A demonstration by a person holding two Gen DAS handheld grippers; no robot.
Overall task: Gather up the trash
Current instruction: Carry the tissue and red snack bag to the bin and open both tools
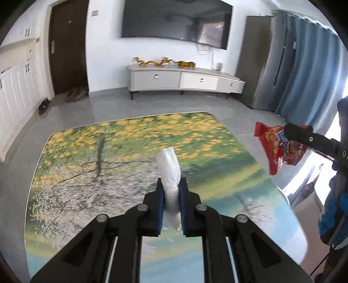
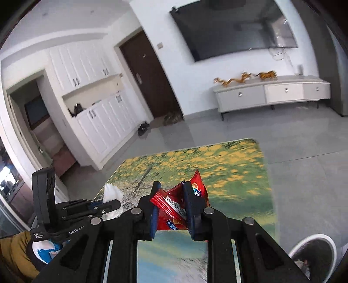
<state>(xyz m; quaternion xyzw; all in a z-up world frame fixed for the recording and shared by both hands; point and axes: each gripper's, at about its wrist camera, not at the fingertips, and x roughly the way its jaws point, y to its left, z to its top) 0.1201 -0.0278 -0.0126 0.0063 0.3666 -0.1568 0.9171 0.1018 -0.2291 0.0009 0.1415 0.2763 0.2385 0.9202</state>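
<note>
The left gripper (image 1: pixel 171 191) clenched a white tissue (image 1: pixel 168 165); the right gripper (image 2: pixel 171 196) clenched a red snack bag (image 2: pixel 174 206), nearer the bin (image 2: pixel 313 252) beside the table's right edge

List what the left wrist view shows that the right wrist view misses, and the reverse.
Only the left wrist view: blue curtains and a grey cabinet at the right.

Only the right wrist view: a white bin on the floor beside the table, and white wall cabinets.

Both: the left gripper shut on a white tissue, the right gripper shut on a red snack wrapper, the flower-print table, the TV and the low white sideboard.
</note>
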